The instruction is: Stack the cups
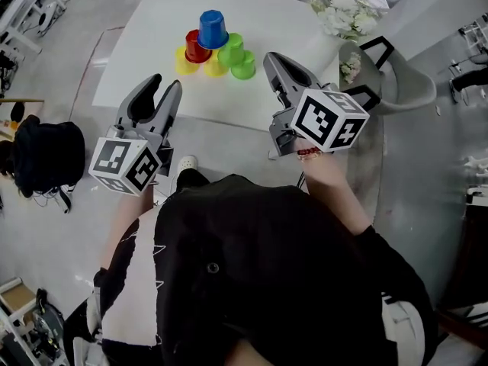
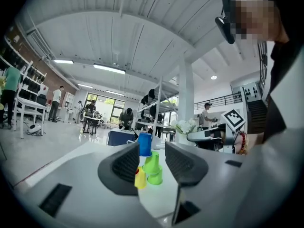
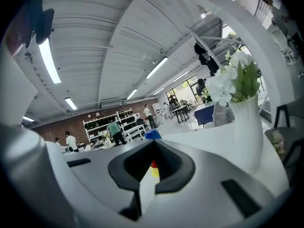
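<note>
On the white table (image 1: 145, 44) several cups stand upside down in a pyramid: a blue cup (image 1: 213, 29) on top, a red cup (image 1: 196, 46) and a green cup (image 1: 231, 50) under it, yellow cups (image 1: 183, 61) and another green cup (image 1: 244, 65) at the base. My left gripper (image 1: 167, 84) hovers short of the table's near edge, open, with nothing between its fingers. In the left gripper view the blue cup (image 2: 145, 144) and green cup (image 2: 152, 163) show far beyond the left gripper (image 2: 153, 164). My right gripper (image 1: 268, 58) is shut and empty, right of the pile. The right gripper (image 3: 154, 144) hides most of the cups.
A white vase with white flowers (image 1: 335, 21) stands at the table's right side, close to my right gripper; the vase (image 3: 247, 127) fills the right of the right gripper view. A grey chair (image 1: 400, 86) is beyond it. A black bag (image 1: 46, 155) lies on the floor at left.
</note>
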The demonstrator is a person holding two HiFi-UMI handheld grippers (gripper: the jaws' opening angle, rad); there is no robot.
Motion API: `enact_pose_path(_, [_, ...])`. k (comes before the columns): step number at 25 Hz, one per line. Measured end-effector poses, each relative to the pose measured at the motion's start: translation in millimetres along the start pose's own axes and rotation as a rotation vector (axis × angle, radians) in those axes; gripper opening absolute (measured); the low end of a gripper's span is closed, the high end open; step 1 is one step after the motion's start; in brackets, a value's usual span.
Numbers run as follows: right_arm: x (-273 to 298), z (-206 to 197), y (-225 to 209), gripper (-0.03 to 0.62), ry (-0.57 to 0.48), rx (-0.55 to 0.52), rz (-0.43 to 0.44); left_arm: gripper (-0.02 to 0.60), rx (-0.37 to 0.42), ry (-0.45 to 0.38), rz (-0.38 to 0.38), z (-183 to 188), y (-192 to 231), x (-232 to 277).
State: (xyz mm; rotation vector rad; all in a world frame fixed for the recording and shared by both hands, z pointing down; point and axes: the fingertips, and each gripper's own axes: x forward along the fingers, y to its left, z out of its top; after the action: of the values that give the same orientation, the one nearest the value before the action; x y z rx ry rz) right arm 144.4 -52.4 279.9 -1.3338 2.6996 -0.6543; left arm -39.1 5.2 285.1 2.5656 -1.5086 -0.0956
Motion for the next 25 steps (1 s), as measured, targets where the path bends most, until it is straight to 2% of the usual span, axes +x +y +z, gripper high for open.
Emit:
enact_pose_path(5, [-13.1, -15.6, -3.6, 0.002, 0.037, -0.025, -0.010, 0.123, -0.008, 0.010, 0.022, -6.3, -11.3, -5.8])
enact_pose_path(9, [-22.4, -26.2, -10.6, 0.002, 0.064, -0.044, -0.037, 0.059, -0.015, 0.027, 0.040, -13.9, -19.9, -8.5])
enact_pose_path(14, [-28.1, -37.4, -12.4, 0.002, 0.081, -0.055, -0.046, 0.023, -0.042, 0.029, 0.062, -22.4, -22.6, -11.3])
enact_pose_path(18, [-28.3, -45.4, -12.0, 0.002, 0.106, -0.074, -0.044, 0.010, -0.065, 0.051, 0.106, -33.2, -17.2, -15.8])
enact_pose_path(25, [-31.7, -58.6, -17.8, 0.002, 0.144, -0.093, -0.063, 0.011, -0.103, 0.088, 0.140, -50.3, -12.4, -25.0])
